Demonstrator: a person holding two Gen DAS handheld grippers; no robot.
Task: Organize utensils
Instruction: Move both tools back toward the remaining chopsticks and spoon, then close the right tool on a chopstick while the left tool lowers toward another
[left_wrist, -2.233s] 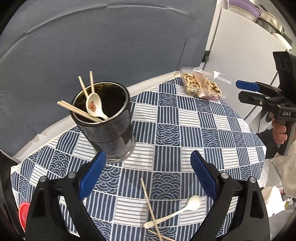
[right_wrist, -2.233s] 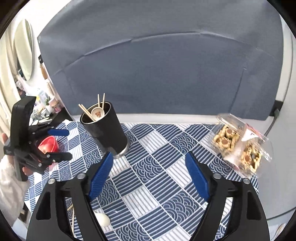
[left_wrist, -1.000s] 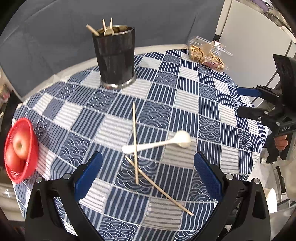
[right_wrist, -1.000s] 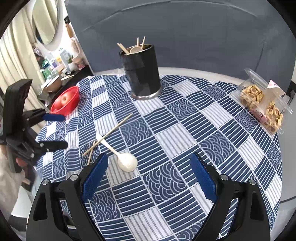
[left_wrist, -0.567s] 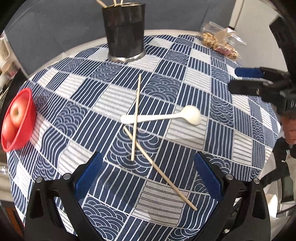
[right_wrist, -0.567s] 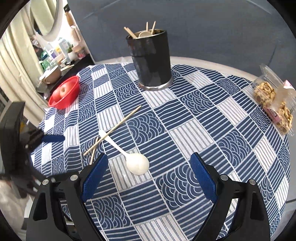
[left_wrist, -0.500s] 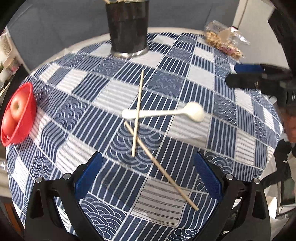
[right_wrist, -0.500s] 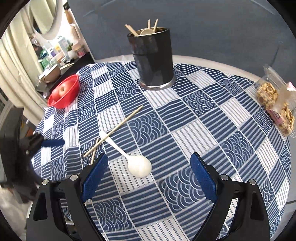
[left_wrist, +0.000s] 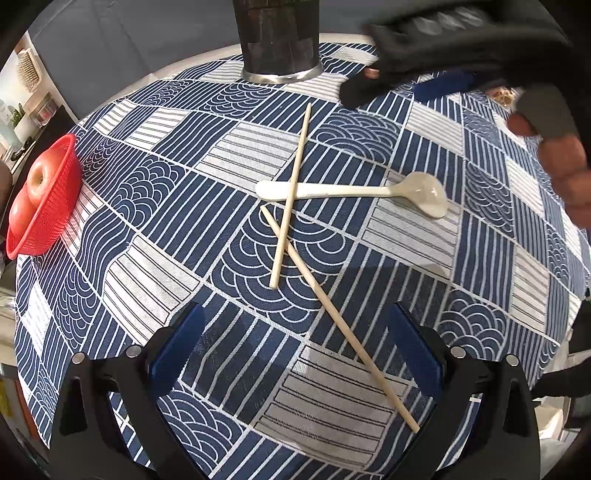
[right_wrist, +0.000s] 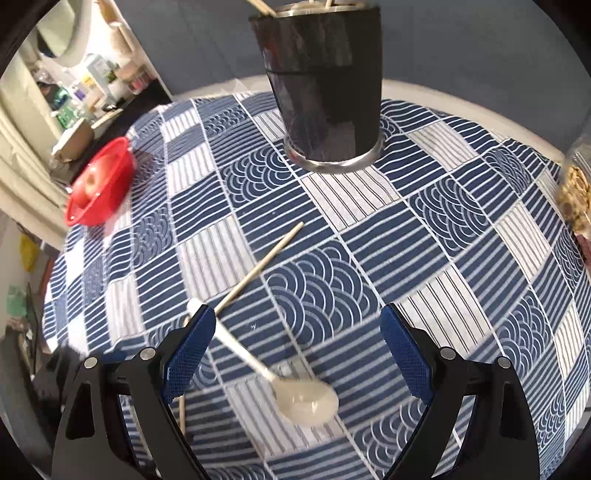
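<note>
Looking down the right gripper (right_wrist: 295, 354), I see its jaws spread wide with nothing in them, and the spoon (right_wrist: 280, 376) lying on the cloth (right_wrist: 461, 280) right under the gap. Its bowl sits between the fingers, slightly toward the left one, and its handle runs up and left, passing by the left pad. That long axis lies slanted to the closing line, so I judge the wrist needs some roll before a pinch across the handle.

My left gripper (left_wrist: 295, 343) is also wide open and empty. The two crossed chopsticks (left_wrist: 291, 195) lie ahead of it: the lower one runs diagonally down between its fingers, the other lies over the spoon's handle. So right is nearer the spoon, left nearer the chopsticks. The holder (right_wrist: 325, 85) stands at the far edge, well apart from both.
</note>
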